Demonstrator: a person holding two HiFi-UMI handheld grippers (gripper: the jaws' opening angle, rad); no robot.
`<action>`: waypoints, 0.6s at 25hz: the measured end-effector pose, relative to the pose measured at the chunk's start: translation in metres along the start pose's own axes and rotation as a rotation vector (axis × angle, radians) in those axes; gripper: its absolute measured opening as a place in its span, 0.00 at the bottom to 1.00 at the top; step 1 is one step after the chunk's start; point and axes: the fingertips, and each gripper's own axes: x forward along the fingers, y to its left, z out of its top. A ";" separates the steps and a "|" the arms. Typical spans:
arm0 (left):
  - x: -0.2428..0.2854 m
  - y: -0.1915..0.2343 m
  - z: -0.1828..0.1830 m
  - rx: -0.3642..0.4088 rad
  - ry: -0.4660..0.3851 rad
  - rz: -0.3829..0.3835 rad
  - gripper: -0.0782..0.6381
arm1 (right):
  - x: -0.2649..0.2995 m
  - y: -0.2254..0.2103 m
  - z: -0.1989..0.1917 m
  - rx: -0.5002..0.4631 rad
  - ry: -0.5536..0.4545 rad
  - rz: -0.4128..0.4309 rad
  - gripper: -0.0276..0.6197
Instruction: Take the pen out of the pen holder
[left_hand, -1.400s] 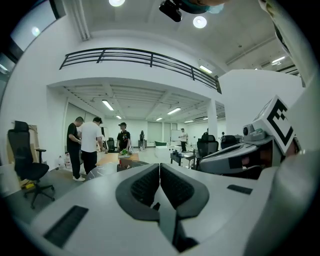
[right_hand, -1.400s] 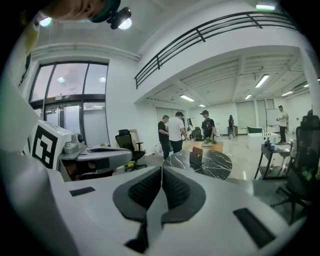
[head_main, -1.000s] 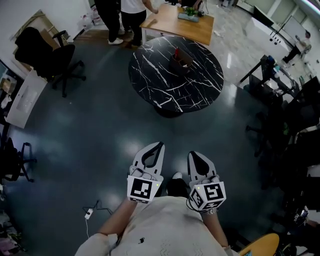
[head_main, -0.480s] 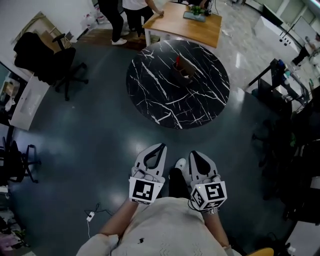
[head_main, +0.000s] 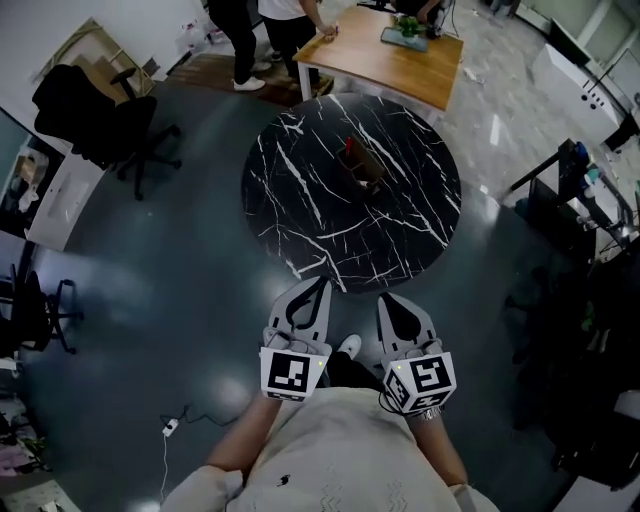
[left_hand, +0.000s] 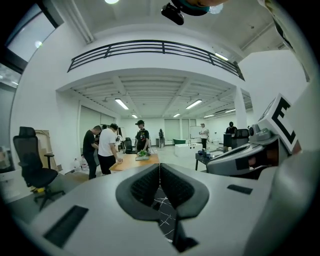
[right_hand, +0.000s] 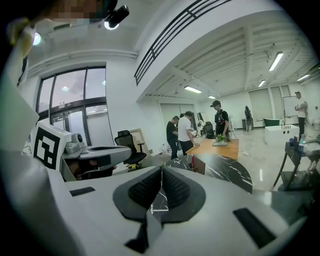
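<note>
A brown pen holder (head_main: 367, 168) stands near the middle of a round black marble table (head_main: 300, 200), with a red pen (head_main: 349, 149) upright in it. In the right gripper view the pen holder (right_hand: 198, 167) and red pen (right_hand: 192, 160) appear small and far ahead on the table (right_hand: 225, 170). My left gripper (head_main: 317, 287) and right gripper (head_main: 386, 303) are held close to the body, side by side, just short of the table's near edge. Both are shut with nothing between the jaws, as also seen for the left gripper (left_hand: 160, 168) and right gripper (right_hand: 161, 171) in their own views.
A wooden desk (head_main: 385, 55) stands behind the round table, with people (head_main: 290, 20) next to it. A black office chair (head_main: 95, 105) is at the left, dark desks and equipment (head_main: 590, 200) at the right. A cable and plug (head_main: 168, 427) lie on the floor.
The round table has come nearer to the grippers in the head view as the person steps toward it. Both grippers stay shut and held together.
</note>
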 end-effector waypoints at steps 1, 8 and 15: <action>0.007 0.000 0.001 -0.007 0.006 0.008 0.13 | 0.003 -0.008 0.004 -0.004 0.001 0.004 0.07; 0.057 0.008 0.007 -0.002 0.022 0.011 0.13 | 0.026 -0.050 0.019 0.005 0.015 0.005 0.07; 0.125 0.042 0.005 -0.023 0.019 -0.030 0.13 | 0.070 -0.086 0.029 0.007 0.040 -0.058 0.07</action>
